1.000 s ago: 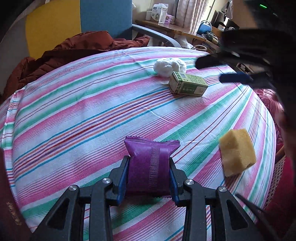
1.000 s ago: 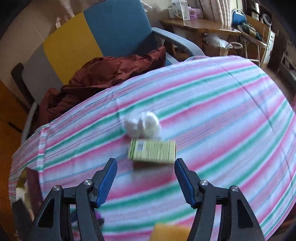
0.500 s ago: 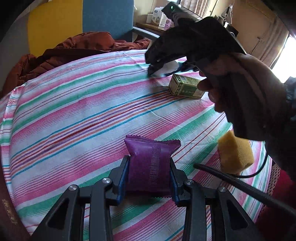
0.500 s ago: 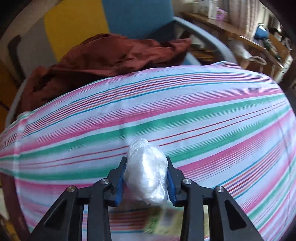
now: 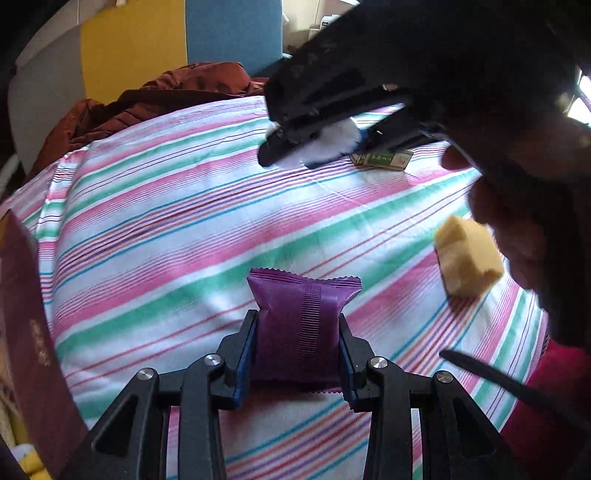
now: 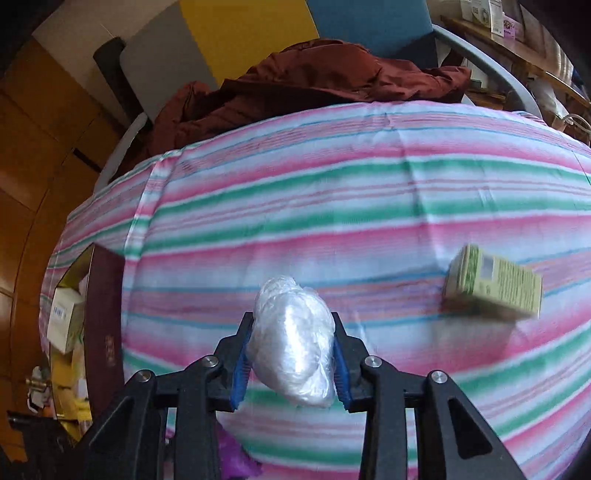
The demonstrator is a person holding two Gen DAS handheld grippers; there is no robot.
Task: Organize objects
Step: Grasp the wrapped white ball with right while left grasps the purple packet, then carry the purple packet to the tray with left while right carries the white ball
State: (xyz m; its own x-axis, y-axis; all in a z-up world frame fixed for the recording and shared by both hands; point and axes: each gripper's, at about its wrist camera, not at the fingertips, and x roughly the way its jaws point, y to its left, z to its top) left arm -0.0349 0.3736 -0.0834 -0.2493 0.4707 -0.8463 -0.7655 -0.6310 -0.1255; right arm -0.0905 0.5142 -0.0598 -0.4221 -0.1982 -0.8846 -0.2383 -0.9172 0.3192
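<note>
Left wrist view. Your left gripper (image 5: pixel 297 354) sits at the bottom centre of the frame, clamped on a purple packet (image 5: pixel 301 328); the blue pads (image 5: pixel 246 360) press on both of its sides. The packet stands upright between them, its crimped top edge toward the middle of the frame. Behind it spreads the striped tablecloth (image 5: pixel 177 229). A yellow sponge (image 5: pixel 467 256) lies on the cloth at the right, apart from the packet. Across the upper right your right gripper (image 5: pixel 317 147) reaches in, with a white plastic bundle (image 5: pixel 332 142) caught between its fingers. Your hand (image 5: pixel 517 206) on its handle fills the right edge, dark and blurred. A green box (image 5: pixel 382 160) lies on the cloth just beyond the bundle, partly hidden by the gripper. A dark red book (image 5: pixel 33 339) stands along the lower left edge. A rust-coloured garment (image 5: pixel 155 96) is heaped at the upper left beyond the cloth.

Right wrist view. Your right gripper (image 6: pixel 291 360) at the bottom centre grips the plastic bundle (image 6: pixel 293 339), which bulges past the pads above and below. The green box (image 6: pixel 493 288) is at the right, blurred, clear of the bundle. The tablecloth (image 6: pixel 332 192) fills the middle of the frame. The red book (image 6: pixel 103 325) stands at the lower left, with a white carton (image 6: pixel 64 319) just left of it. The garment (image 6: pixel 314 81) lies on a chair (image 6: pixel 369 22) at the top.
</note>
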